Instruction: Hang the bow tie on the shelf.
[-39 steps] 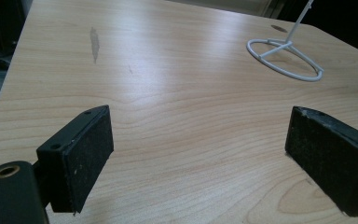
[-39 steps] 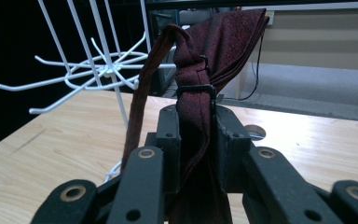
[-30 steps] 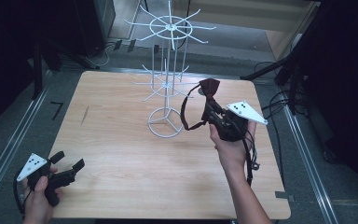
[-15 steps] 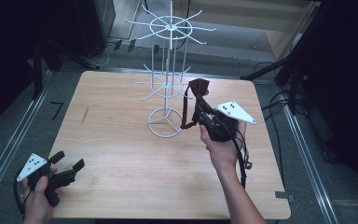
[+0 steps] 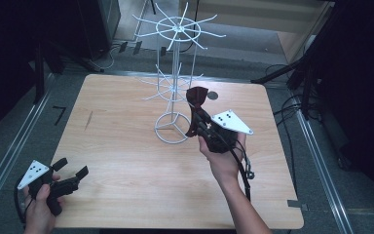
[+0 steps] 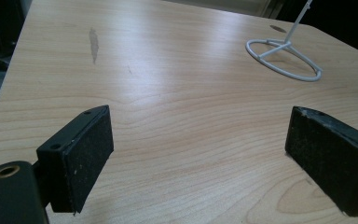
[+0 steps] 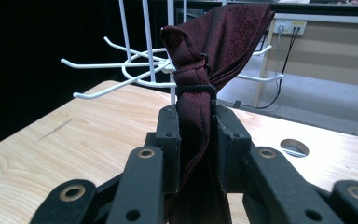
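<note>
Right gripper view has the right tongs [image 7: 196, 140] clamped on the dark red bow tie [image 7: 214, 51], long axis upright, just short of the white rack [image 7: 135, 70]; left tongs [image 6: 205, 158] gape idle.

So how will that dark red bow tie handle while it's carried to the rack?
Probably floppy: the bow tie folds and droops below the shut right gripper. Likely light, since its top stands unsupported. The woven cloth looks unlikely to slip from the pads.
</note>
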`<state>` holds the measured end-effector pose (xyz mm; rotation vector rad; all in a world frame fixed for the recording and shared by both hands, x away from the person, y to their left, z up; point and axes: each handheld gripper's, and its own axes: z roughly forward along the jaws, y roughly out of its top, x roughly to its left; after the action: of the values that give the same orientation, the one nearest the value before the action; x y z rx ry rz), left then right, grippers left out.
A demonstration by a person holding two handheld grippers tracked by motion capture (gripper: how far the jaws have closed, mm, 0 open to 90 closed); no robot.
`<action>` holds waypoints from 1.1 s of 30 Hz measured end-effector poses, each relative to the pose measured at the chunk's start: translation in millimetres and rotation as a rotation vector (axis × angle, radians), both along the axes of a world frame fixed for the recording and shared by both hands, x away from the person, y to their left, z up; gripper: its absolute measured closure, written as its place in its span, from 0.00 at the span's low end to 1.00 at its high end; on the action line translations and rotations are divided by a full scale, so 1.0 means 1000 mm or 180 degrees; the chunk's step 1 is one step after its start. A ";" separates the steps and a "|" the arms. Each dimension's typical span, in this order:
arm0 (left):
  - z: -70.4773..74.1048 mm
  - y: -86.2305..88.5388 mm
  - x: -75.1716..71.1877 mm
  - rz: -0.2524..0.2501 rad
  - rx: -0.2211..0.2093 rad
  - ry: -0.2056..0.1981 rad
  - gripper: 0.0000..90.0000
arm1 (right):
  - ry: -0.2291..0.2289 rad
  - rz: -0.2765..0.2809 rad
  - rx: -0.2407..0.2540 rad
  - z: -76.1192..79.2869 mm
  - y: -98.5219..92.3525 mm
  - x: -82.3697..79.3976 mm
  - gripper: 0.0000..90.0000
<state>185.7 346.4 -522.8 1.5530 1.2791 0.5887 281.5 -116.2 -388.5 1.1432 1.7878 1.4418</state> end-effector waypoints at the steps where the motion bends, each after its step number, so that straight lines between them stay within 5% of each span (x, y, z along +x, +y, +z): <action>1: 0.000 0.000 0.000 0.0000 0.0000 -0.0001 0.09 | -0.0010 -0.0006 -0.0028 -0.001 0.001 0.000 0.83; 10: 0.000 0.000 0.000 -0.0001 0.0001 -0.0003 0.09 | -0.0091 -0.0042 -0.0194 -0.009 0.006 -0.003 0.83; 33: 0.000 0.000 0.000 0.0003 -0.0008 -0.0003 0.09 | -0.0074 -0.0091 -0.0263 -0.023 -0.001 -0.007 0.83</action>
<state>185.7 346.2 -522.9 1.5499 1.2795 0.5883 274.8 -117.7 -411.6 1.1013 1.7907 1.3466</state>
